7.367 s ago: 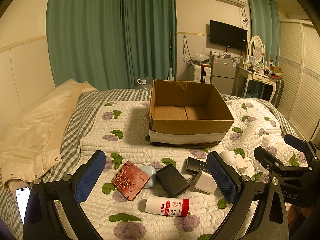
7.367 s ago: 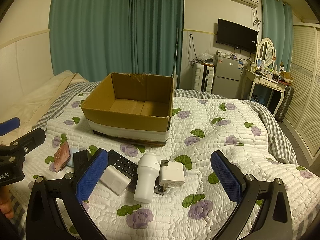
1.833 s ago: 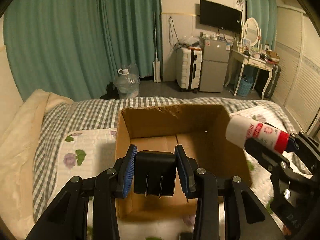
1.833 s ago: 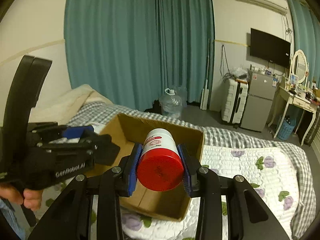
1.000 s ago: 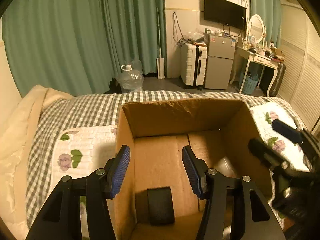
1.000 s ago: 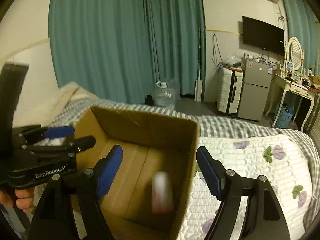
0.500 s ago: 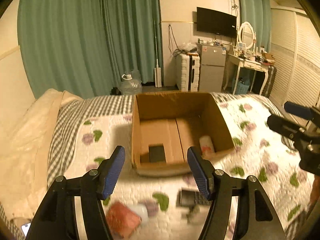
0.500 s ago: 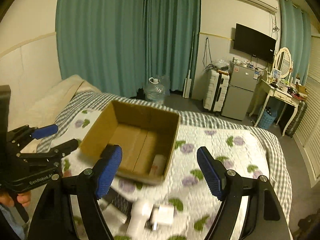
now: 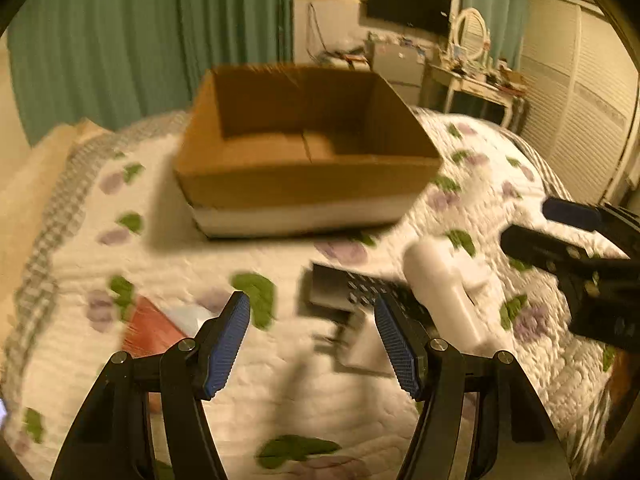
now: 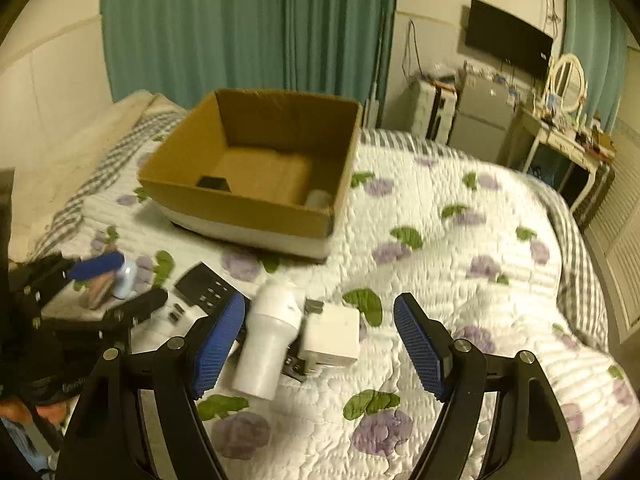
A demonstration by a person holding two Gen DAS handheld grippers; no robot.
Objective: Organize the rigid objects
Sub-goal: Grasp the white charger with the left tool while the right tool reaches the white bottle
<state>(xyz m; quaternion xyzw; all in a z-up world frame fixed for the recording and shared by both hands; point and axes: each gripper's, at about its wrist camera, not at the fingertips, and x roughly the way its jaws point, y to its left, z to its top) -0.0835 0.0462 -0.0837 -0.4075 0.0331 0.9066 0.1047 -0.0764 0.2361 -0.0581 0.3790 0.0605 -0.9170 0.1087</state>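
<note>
A brown cardboard box (image 9: 308, 160) (image 10: 256, 168) stands on the quilted bed. Inside it lie a black adapter (image 10: 214, 183) and a white bottle (image 10: 318, 199). Nearer to me the bed holds a black remote (image 9: 352, 292) (image 10: 204, 284), a white cylinder bottle (image 9: 444, 292) (image 10: 272, 344), a white charger block (image 9: 360, 348) (image 10: 332, 336), a red card case (image 9: 152, 328) and a pale earbud case (image 10: 126, 280). My left gripper (image 9: 312, 320) hangs open over the quilt by the remote, holding nothing. My right gripper (image 10: 320, 344) is open above the white cylinder and charger, not touching them.
A cream padded coat (image 10: 60, 152) lies along the bed's left side. Green curtains (image 10: 240, 20) hang behind the box. A dressing table (image 10: 560, 140), fridge and suitcase stand at the back right, slatted wardrobe doors (image 9: 580, 100) on the right.
Both grippers have pulled back from over the box and sunk toward the loose things on the quilt. The adapter and the red-capped bottle, dropped earlier, stay in the box.
</note>
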